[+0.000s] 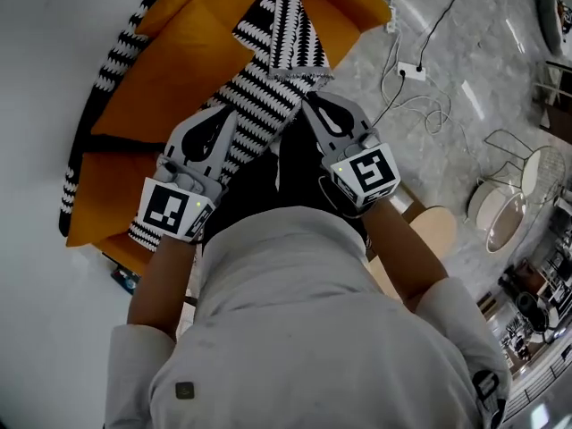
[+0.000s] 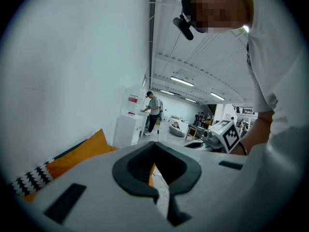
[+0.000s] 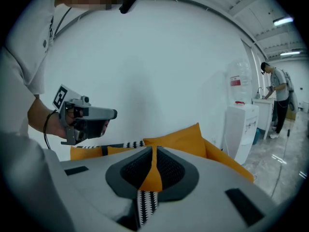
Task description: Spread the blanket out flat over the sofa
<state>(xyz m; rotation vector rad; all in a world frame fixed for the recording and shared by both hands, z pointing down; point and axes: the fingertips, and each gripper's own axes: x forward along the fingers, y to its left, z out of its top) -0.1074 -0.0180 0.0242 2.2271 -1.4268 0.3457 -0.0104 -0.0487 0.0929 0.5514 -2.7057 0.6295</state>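
A black-and-white zigzag blanket (image 1: pixel 284 25) lies bunched in a long band across the orange sofa (image 1: pixel 170 79), running from the seat back toward me. My right gripper (image 1: pixel 307 101) is shut at the blanket's hem. In the right gripper view its jaws (image 3: pixel 154 150) meet, and striped blanket (image 3: pixel 145 204) shows in the gap below them. My left gripper (image 1: pixel 234 113) rests over the diagonal band, jaws shut. In the left gripper view its tips (image 2: pixel 154 146) meet with no stripes between them, only the orange sofa (image 2: pixel 82 153) and pale floor behind.
A white wall runs behind the sofa. A power strip with cables (image 1: pixel 413 70) lies on the marble floor to the right, with wire chairs (image 1: pixel 514 186) and a round wooden stool (image 1: pixel 429 226) beyond. A person (image 3: pixel 277 95) stands by a water dispenser (image 3: pixel 241 115).
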